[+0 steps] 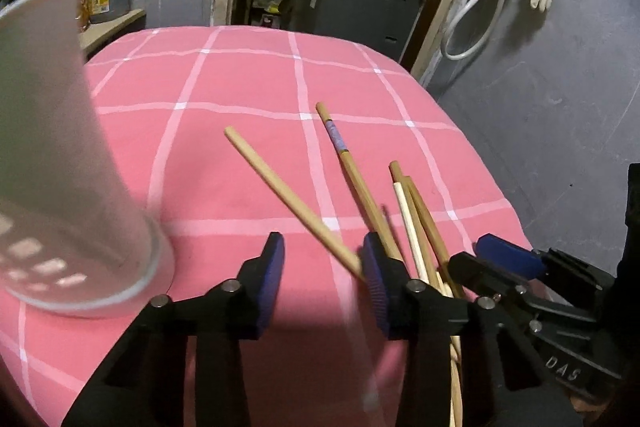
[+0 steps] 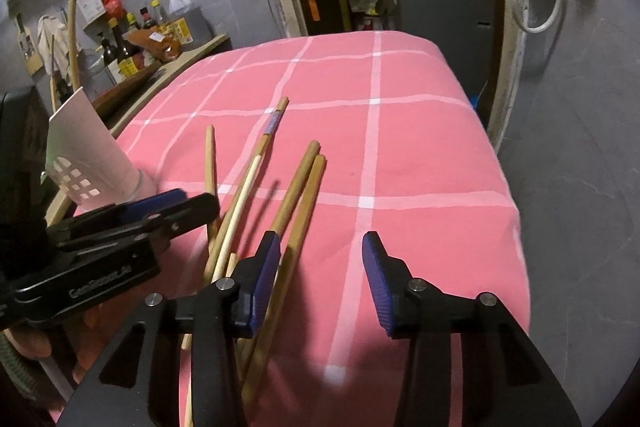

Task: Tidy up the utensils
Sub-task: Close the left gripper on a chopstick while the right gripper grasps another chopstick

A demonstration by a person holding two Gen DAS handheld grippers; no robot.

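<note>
Both grippers hover low over the pink checked cloth [image 2: 420, 155], the left gripper [image 1: 324, 279] and right gripper [image 2: 320, 279] each with jaws partly apart and nothing pressed between the pads. Loose chopsticks [image 2: 296, 195] lie fanned between them, one seemingly brushing the left gripper's right pad. A white perforated holder [image 2: 86, 155] stands at the left.

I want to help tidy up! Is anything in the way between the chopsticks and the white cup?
Nothing visible is. The chopsticks lie on the pink cloth, and only bare cloth separates them from the white cup. The left gripper hovers low near that path.
</note>
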